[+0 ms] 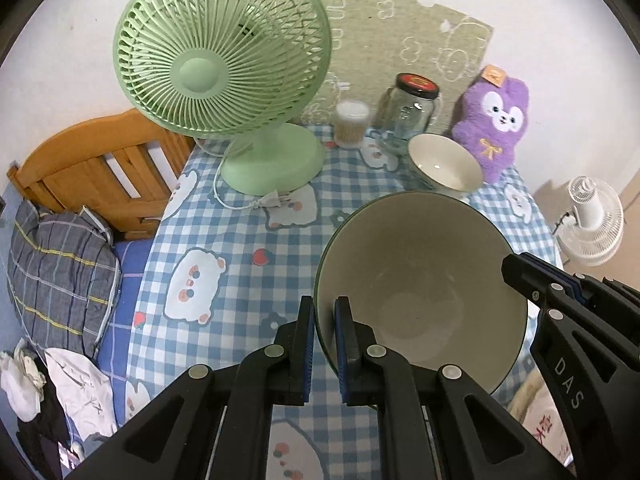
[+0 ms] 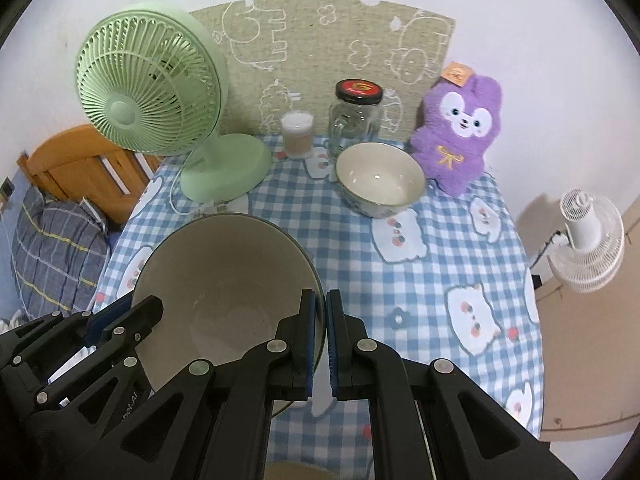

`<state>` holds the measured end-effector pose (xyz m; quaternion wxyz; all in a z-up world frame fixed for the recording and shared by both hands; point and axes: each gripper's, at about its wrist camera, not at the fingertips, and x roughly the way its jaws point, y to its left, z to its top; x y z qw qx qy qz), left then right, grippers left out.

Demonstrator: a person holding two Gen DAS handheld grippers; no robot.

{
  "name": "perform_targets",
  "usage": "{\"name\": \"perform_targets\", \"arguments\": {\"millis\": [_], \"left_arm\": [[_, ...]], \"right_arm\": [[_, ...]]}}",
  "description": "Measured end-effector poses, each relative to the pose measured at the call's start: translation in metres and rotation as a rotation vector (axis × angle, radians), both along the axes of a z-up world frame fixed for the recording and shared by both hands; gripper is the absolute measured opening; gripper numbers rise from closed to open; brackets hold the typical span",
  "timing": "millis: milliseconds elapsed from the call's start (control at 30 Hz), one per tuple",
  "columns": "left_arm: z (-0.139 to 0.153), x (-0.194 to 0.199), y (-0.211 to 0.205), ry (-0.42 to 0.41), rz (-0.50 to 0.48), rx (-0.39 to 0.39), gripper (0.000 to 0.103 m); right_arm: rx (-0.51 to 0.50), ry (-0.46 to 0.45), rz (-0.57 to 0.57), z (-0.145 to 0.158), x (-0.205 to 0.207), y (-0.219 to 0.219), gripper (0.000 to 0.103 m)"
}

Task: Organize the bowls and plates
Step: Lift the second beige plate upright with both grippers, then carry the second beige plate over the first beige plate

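Though smooth-glazed, round deep bowl (image 1: 420,292).

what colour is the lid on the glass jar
The glass jar's lid is black with a red centre, clearest in the right wrist view.

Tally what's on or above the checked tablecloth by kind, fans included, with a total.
Bowls: 2, the large bowl held by the left gripper and right gripper, and the smaller bowl
Fans: 1, green fan
Glass jars: 1, red-lidded jar
Cotton swab tubs: 1
Plush toys: 1, purple
Total: 6
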<state>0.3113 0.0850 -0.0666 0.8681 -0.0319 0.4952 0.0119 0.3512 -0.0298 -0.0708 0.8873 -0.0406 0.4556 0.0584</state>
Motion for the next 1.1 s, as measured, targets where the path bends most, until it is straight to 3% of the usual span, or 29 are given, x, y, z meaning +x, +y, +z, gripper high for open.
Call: {"name": "perform_targets", "arguments": {"millis": [500, 1100], "left_arm": [[0.027, -0.054, -0.020, -0.049, -0.105, 0.016, 0.006], [0.020, -0.095, -0.050, -0.032, -0.224, 0.008, 0.006]], "right_arm": [[0.016, -0.039, -0.100, 0.024, -0.069, -0.022, 0.008], [0.005, -0.021, -0.209, 0.013, -0.127, -0.052, 0.008]]}}
